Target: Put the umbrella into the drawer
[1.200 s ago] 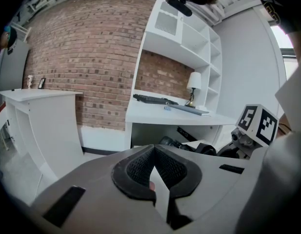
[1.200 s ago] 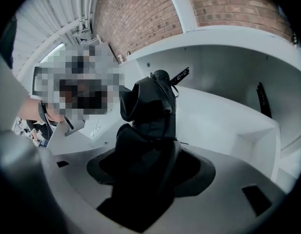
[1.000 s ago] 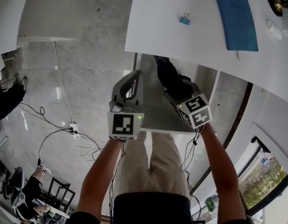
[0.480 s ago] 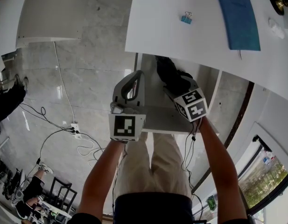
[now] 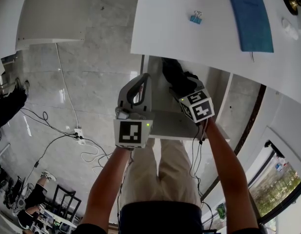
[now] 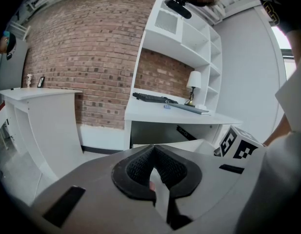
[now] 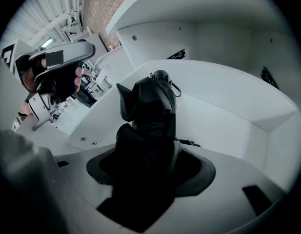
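Note:
The black folded umbrella (image 5: 173, 77) hangs into the open white drawer (image 5: 165, 122) under the desk. My right gripper (image 5: 182, 92) is shut on it and points steeply down. In the right gripper view the umbrella (image 7: 150, 111) fills the gap between the pads of that gripper (image 7: 149, 145), and its far end with the strap reaches toward the drawer's floor (image 7: 228, 116). My left gripper (image 5: 142, 78) stays at the drawer's left side. Its pads meet at the tips in the left gripper view (image 6: 152, 150), and I see nothing held there.
The white desk top (image 5: 179, 28) above the drawer carries a blue binder clip (image 5: 194, 18), a blue notebook (image 5: 250, 18) and a brass object (image 5: 291, 1). A white counter (image 5: 48, 13) stands at the left. Cables and a power strip (image 5: 77, 134) lie on the marble floor.
My right gripper has sunk a little further into the drawer with the umbrella. The left gripper has not moved.

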Action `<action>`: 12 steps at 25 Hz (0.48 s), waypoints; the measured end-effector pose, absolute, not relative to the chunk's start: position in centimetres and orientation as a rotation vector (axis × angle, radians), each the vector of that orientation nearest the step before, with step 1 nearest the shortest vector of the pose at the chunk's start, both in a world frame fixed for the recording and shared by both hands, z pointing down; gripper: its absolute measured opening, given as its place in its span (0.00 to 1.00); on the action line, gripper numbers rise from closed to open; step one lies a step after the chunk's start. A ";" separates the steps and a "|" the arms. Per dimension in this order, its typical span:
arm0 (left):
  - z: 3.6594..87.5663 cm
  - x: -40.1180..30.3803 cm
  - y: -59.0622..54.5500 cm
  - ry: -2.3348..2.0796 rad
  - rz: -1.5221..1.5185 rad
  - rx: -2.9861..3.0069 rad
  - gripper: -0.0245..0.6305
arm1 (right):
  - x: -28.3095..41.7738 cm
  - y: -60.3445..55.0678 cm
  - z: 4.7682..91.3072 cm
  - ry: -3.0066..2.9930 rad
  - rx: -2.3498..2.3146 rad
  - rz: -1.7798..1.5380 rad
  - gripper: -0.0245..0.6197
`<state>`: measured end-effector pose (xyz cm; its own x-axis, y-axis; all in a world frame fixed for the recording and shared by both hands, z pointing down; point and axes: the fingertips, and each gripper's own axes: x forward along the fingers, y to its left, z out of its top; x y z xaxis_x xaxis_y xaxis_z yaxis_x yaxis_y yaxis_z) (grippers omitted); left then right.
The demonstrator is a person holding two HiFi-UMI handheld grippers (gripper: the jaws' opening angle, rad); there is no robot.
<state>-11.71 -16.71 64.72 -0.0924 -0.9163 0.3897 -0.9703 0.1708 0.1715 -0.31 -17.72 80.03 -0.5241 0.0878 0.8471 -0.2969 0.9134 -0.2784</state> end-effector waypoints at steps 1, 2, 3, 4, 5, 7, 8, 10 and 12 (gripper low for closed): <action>64.8 -11.7 -16.7 -2.047 0.180 1.783 0.07 | -0.4 -17.7 80.1 -2.070 0.152 0.486 0.46; 64.8 -11.7 -16.8 -2.045 0.183 1.784 0.07 | -0.4 -17.8 80.2 -2.070 0.154 0.486 0.46; 64.9 -11.7 -16.8 -2.042 0.192 1.788 0.07 | -0.4 -17.8 80.3 -2.069 0.154 0.485 0.46; 65.0 -11.6 -16.7 -2.037 0.205 1.794 0.07 | -0.4 -17.8 80.4 -2.068 0.153 0.485 0.46; 65.1 -11.6 -16.7 -2.034 0.211 1.797 0.07 | -0.4 -17.8 80.5 -2.066 0.153 0.486 0.46; 65.0 -11.6 -16.8 -2.040 0.191 1.790 0.07 | -0.5 -17.8 80.7 -2.062 0.153 0.487 0.46; 64.9 -11.6 -16.9 -2.044 0.183 1.786 0.07 | -0.4 -17.8 80.8 -2.056 0.153 0.487 0.46; 64.9 -11.6 -16.8 -2.045 0.187 1.786 0.07 | -0.4 -17.8 81.1 -2.044 0.154 0.485 0.46; 64.9 -11.6 -16.8 -2.043 0.199 1.791 0.07 | -0.4 -17.8 81.3 -2.035 0.153 0.479 0.46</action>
<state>-11.57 -16.78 64.91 -0.0866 -0.9141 0.3960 -0.9735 0.1622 0.1615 -0.39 -17.78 81.26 -0.4937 0.0910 0.8649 -0.3042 0.9136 -0.2698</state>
